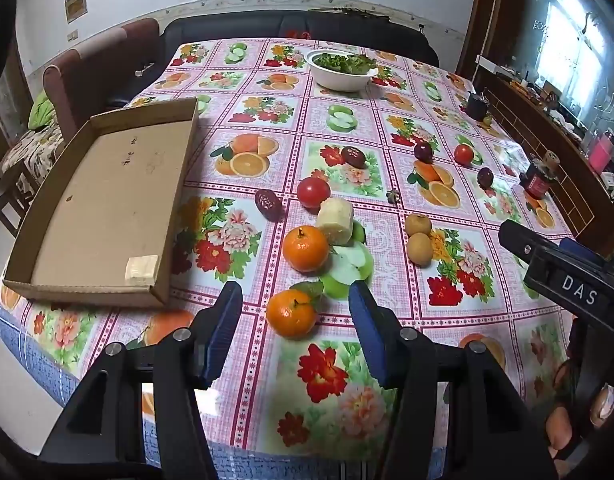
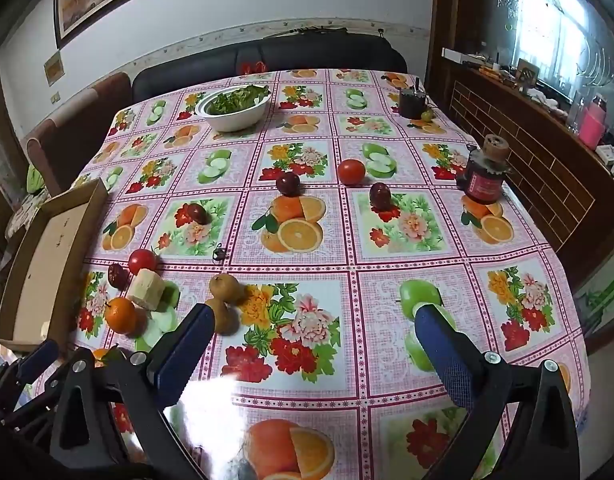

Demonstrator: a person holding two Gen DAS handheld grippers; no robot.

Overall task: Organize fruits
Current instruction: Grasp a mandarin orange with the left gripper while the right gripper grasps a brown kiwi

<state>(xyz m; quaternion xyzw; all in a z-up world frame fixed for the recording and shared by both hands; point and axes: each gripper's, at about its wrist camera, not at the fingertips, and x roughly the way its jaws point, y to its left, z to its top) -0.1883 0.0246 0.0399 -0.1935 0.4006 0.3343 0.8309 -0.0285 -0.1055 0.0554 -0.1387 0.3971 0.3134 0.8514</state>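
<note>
My left gripper hangs tilted down over the small round orange mandarin with a green leaf, blue pads spread wide on either side of it and holding nothing. My right gripper is equally wide and empty above the fruit-printed plastic tablecloth. The shallow brown cardboard tray lies empty at the table's left edge, near the mandarin, so I judge it the place to gather fruit. To do this well I should sink until the pads bracket the mandarin's widest part, close gently so the soft skin is not crushed, then lift clear of the tray wall before setting it down. A second orange mandarin touches a pale peeled chunk just behind; two brown pears sit beside my right fingers.
</note>
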